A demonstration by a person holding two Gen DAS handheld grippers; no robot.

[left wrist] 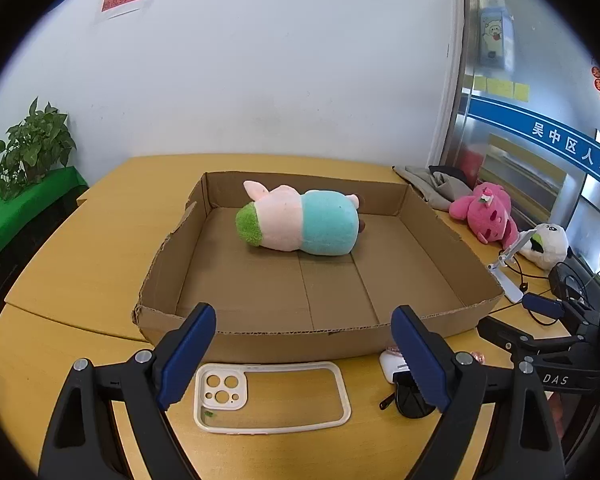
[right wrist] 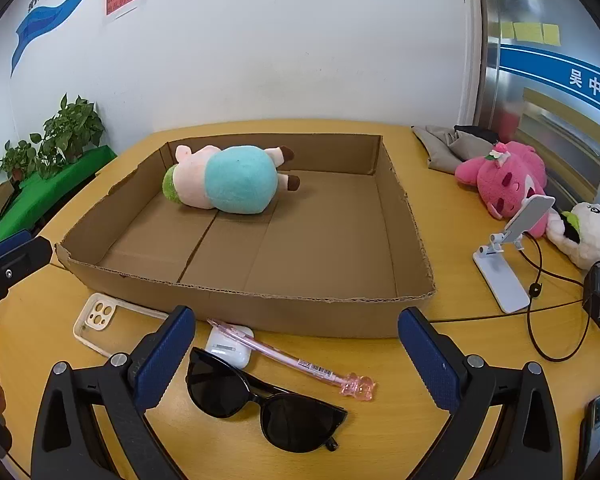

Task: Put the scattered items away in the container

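Observation:
A shallow cardboard box (left wrist: 260,344) (right wrist: 324,316) stands on the yellow table with a pink-and-teal plush pig (left wrist: 300,222) (right wrist: 228,180) lying inside it. In front of the box lie a white phone case (left wrist: 270,396) (right wrist: 98,318), a white earbud case (right wrist: 228,348) (left wrist: 390,364), a pink pen (right wrist: 296,362) and black sunglasses (right wrist: 260,400) (left wrist: 410,400). My left gripper (left wrist: 302,360) is open and empty above the phone case. My right gripper (right wrist: 296,360) is open and empty above the sunglasses and pen.
Right of the box lie a pink plush (right wrist: 504,178) (left wrist: 486,210), a white panda plush (right wrist: 588,232), a white phone stand (right wrist: 508,256), grey cloth (right wrist: 448,144) and black cables (right wrist: 540,280). Potted plants (right wrist: 60,136) stand on a green shelf at the left.

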